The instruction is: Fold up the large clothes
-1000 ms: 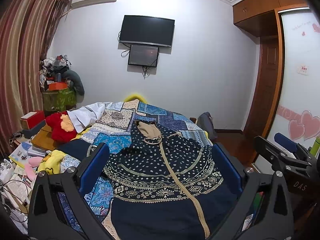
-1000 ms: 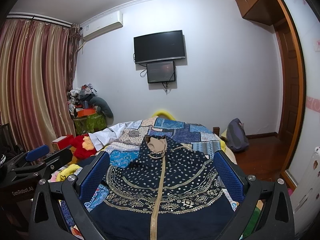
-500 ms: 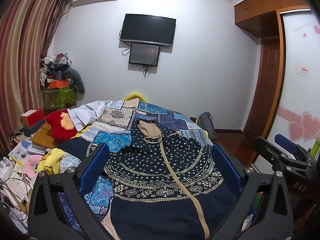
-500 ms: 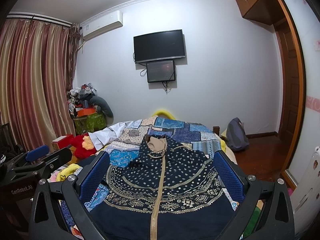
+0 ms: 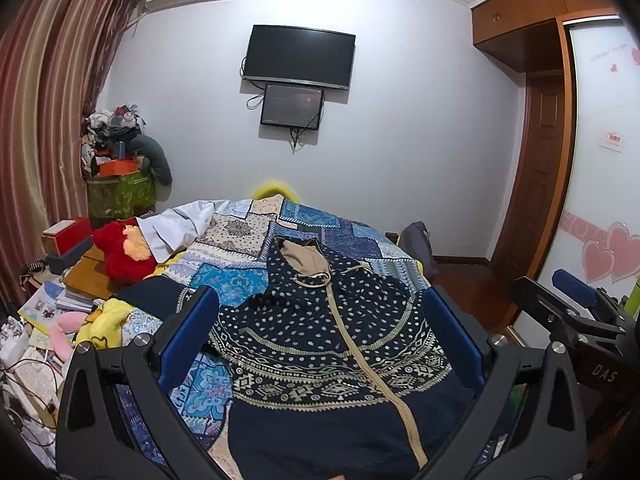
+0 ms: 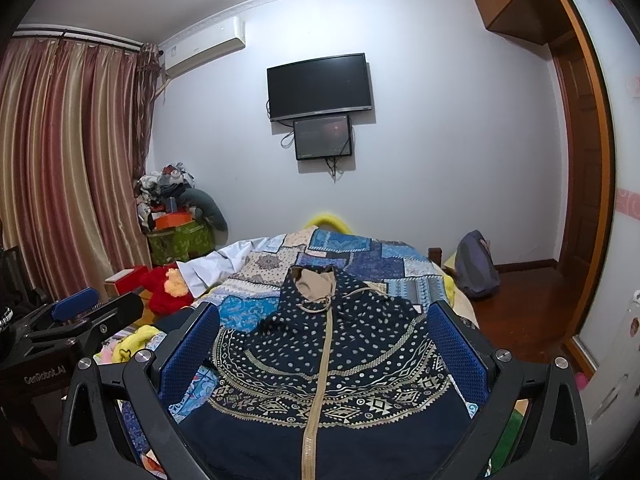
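My left gripper (image 5: pixel 320 336) and right gripper (image 6: pixel 324 344) hang spread above the bed (image 5: pixel 240 240).
A navy dotted zip-front hooded garment (image 5: pixel 328 344) lies flat there.

This is a bedroom in a home; a bed (image 6: pixel 360 256) with a patchwork cover takes up the middle, and a television (image 6: pixel 320 86) hangs on the white wall beyond it, with an air conditioner (image 6: pixel 204 46) mounted near the ceiling. Striped curtains (image 6: pixel 68 168) cover the left side; a wooden wardrobe (image 5: pixel 560 120) (its sliding door decorated with pink hearts) stands on the right, and a red plush toy (image 5: pixel 126 252), books and piled clutter sit beside the bed.
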`<control>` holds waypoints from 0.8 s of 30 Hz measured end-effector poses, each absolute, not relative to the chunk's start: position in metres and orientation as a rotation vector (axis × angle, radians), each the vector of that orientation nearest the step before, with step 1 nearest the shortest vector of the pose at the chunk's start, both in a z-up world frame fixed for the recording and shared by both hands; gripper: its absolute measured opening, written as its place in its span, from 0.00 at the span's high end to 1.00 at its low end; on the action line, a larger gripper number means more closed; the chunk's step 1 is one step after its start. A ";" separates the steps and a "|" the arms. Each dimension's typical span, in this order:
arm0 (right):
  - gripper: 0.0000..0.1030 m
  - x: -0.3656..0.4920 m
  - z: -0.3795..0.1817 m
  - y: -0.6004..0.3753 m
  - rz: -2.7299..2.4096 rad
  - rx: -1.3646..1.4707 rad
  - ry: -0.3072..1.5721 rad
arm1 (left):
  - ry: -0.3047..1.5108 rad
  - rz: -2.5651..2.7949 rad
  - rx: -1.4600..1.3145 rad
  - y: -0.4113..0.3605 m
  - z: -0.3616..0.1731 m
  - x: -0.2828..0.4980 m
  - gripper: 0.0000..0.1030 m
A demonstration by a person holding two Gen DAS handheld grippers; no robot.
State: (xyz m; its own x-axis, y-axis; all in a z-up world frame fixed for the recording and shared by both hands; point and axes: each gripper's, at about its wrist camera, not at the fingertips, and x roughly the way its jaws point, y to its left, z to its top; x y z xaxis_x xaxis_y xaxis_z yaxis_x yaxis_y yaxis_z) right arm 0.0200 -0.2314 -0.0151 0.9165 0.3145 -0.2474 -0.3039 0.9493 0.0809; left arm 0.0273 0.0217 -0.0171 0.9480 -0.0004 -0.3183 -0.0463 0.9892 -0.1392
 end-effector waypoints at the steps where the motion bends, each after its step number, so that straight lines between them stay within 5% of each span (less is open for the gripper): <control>1: 0.00 0.024 -0.016 -0.230 0.324 0.041 0.263 | 0.329 0.024 -0.150 0.027 -0.016 0.032 0.00; 12: 0.00 0.113 -0.012 -0.207 0.387 -0.022 0.296 | 0.430 0.208 -0.130 0.121 -0.024 0.113 0.00; 24: 0.00 0.273 -0.063 -0.159 0.360 -0.113 0.534 | 0.643 0.306 -0.196 0.249 -0.106 0.222 0.00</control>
State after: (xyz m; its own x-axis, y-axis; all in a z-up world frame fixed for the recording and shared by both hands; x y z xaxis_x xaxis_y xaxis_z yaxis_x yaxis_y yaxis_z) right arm 0.2732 -0.1586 -0.0635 0.8001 0.3056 -0.5161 -0.3637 0.9314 -0.0124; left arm 0.2220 0.2486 -0.1060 0.7576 0.2192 -0.6148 -0.3395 0.9368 -0.0845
